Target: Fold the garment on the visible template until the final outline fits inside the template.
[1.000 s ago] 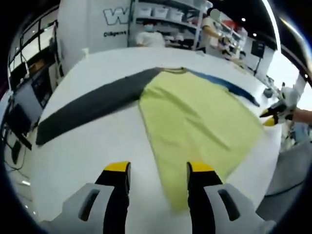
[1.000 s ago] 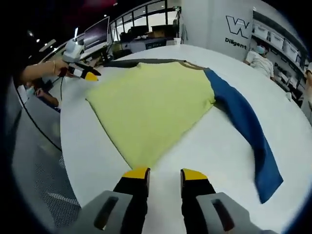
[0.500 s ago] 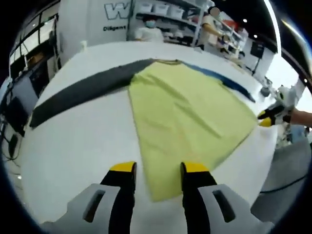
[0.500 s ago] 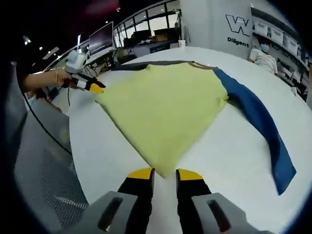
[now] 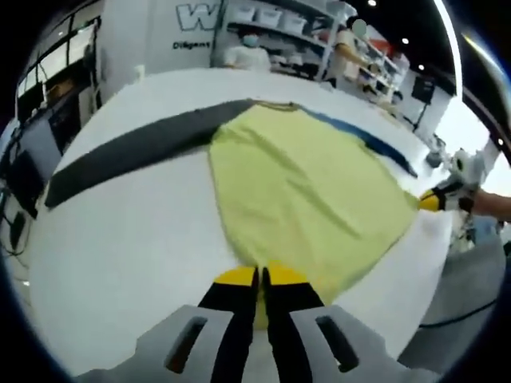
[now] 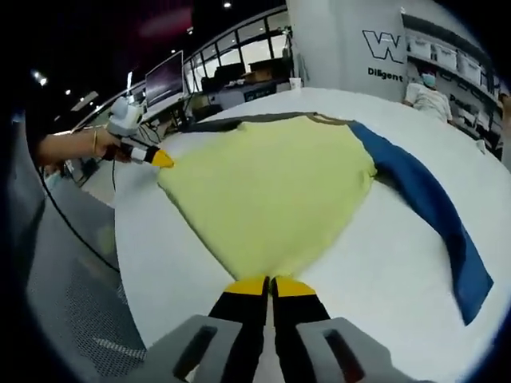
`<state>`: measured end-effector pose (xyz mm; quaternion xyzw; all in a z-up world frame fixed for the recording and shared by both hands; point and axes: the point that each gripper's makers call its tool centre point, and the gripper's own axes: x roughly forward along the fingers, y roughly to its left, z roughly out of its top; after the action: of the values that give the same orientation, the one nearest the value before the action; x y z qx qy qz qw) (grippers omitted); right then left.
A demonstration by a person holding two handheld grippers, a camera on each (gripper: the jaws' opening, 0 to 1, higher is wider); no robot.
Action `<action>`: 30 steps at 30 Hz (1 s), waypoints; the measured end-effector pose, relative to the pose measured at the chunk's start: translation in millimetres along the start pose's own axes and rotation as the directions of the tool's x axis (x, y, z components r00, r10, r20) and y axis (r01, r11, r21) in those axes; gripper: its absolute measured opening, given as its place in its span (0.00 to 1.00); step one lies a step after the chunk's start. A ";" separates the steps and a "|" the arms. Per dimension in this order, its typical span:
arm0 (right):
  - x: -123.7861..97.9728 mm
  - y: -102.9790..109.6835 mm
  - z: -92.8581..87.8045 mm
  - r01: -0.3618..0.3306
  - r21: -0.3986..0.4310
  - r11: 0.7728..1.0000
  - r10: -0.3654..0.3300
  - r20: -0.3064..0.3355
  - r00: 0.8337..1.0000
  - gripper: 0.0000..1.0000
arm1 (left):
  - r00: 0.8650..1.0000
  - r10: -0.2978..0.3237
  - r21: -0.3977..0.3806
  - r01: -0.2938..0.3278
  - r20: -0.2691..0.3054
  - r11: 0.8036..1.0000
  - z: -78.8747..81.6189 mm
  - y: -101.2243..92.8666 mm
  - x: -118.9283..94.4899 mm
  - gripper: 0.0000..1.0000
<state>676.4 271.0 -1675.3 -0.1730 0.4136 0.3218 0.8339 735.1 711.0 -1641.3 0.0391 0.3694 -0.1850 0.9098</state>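
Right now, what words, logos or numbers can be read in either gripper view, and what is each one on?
"W": large white-outlined letter on the dark wall panel, cut off in the left gripper view.
"Diligent": small line under that letter on the same panel, partly blurred; the end is not readable.
Bins on the shelving: any labels are too small to read.
The garment and table carry no readable text.

Pale yellow-green garment (image 5: pixel 311 199) body, dark grey sleeve (image 5: pixel 136 155), blue sleeve (image 6: pixel 427 207), olive-brown collar trim, plain white table (image 5: pixel 112 255), yellow-tipped black jaws on left gripper (image 5: pixel 259 279) and right gripper (image 6: pixel 270 287), grey gripper housings, white wall with grey lettering.
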 end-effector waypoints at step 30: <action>6.9 67.7 8.4 -0.151 0.054 0.987 0.144 0.123 0.982 0.08 | 0.995 -0.051 -0.041 0.048 -0.087 0.998 -61.7 -56.9 -5.6 0.00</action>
<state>638.3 328.0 -1677.3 -0.0963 0.3850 0.3792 0.8359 670.0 672.7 -1678.4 0.0203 0.4135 -0.1985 0.8884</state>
